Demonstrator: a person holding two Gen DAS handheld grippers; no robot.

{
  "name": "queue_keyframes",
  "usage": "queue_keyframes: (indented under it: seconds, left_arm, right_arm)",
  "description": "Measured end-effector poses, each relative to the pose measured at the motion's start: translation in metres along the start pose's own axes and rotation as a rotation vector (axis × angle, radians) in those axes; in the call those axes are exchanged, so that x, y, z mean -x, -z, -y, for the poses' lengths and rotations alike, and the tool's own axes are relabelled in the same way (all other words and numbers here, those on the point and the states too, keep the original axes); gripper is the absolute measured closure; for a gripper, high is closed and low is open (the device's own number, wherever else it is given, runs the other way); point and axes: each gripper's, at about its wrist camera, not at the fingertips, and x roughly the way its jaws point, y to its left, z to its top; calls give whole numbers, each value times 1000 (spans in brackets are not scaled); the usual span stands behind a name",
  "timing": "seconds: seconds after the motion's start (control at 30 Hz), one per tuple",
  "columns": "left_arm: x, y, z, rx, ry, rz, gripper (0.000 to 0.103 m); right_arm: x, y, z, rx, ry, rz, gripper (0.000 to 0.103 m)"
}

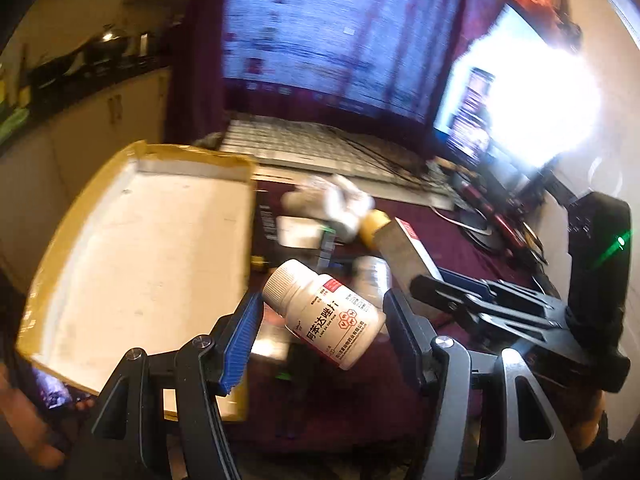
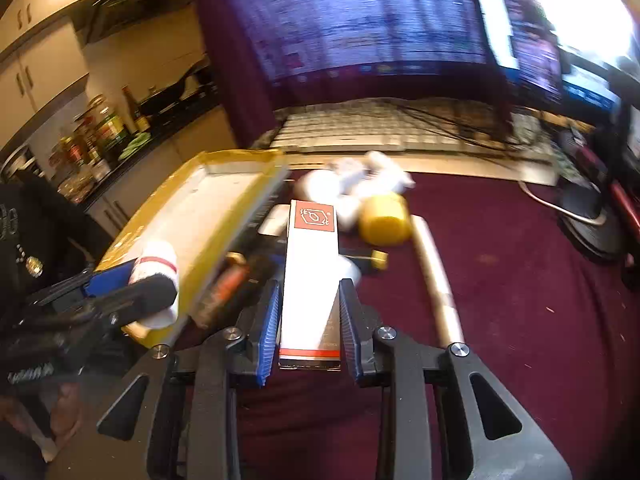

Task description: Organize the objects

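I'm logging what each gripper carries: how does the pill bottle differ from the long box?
The pill bottle is round, white plastic with a ribbed cap; the long box is a flat-sided white carton with a red end panel. The bottle sits tilted between the left gripper fingers, beside the tray; the box lies straight along the right gripper. Both are white, with red markings, and sit between fingers.

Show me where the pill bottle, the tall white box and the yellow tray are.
pill bottle (image 1: 328, 312): left wrist view, on its label.
tall white box (image 2: 310, 276): right wrist view, on its long white face.
yellow tray (image 1: 144, 256): left wrist view, on its bare white floor.
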Motion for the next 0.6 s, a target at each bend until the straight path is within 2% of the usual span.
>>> queue_keyframes:
  seconds: [0.27,0.37,0.6]
  left_arm:
    - [4,-13,-78,119,-92,14,47]
    - [1,-16,-94,138,-112,11,47]
    - [-11,-20,-129,210,-105,-38,47]
  right_arm:
    - [-45,-23,-59,78,-110,-62,77]
    - [-66,-32,-77,107,-121,-95,77]
    - [-99,-35,-107,173,-112,-153,78]
